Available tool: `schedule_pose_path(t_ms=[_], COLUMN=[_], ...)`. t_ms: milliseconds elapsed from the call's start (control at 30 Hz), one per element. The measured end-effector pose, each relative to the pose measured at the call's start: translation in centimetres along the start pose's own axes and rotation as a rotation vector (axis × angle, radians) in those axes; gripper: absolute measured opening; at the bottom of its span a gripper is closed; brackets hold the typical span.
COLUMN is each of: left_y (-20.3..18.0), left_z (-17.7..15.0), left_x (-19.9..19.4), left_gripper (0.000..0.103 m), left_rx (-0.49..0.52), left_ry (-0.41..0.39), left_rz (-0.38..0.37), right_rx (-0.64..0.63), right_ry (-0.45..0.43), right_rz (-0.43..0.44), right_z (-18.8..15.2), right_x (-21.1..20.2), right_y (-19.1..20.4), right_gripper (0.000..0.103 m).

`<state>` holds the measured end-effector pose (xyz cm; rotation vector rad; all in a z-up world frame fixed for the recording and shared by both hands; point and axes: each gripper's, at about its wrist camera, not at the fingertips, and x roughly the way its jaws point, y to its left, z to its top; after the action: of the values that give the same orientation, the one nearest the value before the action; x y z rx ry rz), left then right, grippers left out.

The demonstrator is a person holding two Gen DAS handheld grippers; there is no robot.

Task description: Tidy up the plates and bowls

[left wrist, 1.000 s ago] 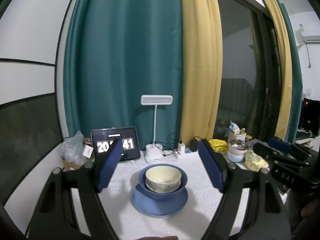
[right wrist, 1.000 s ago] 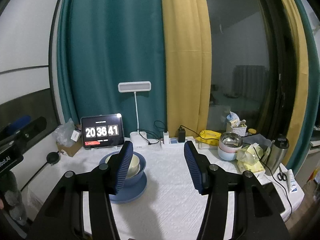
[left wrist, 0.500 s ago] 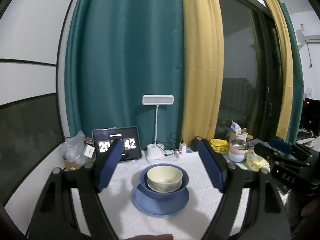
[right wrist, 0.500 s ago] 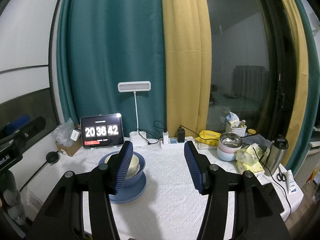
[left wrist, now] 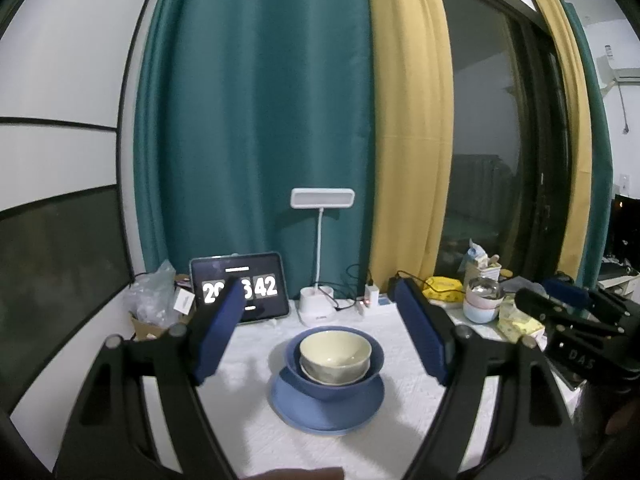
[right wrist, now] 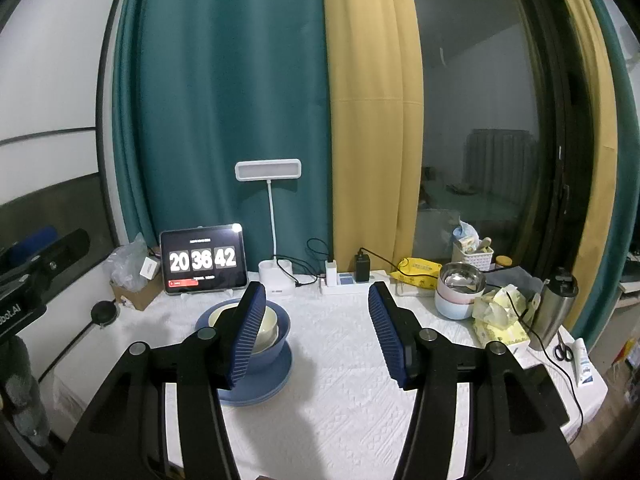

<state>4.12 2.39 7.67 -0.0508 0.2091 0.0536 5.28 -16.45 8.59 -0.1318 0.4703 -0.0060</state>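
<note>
The left gripper hangs above the near edge of the table, jaws wide apart with nothing held. The right gripper hangs likewise, jaws parted and empty. Just beyond the left gripper stands the stack: a cream bowl sits inside a blue bowl, which rests on a blue plate. Behind the stack stand a tablet clock to its left and a white lamp. Well to the stack's right sit a steel bowl and a flask.
</note>
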Motion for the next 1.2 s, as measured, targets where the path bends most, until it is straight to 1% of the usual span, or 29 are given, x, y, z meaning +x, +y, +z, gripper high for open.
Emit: schedule_pose_path(t_ms=[1200], left_y=[0.11], left_z=[-0.05], left_x=[0.09], left_gripper=[0.079], left_rx=[0.001], left_ry=[0.004], left_rz=[0.003], right_rx=[-0.001], right_ry=[0.003], right_rz=[0.000], right_z=[-0.13], right_x=[-0.02], right_y=[-0.03], right_gripper=[0.057])
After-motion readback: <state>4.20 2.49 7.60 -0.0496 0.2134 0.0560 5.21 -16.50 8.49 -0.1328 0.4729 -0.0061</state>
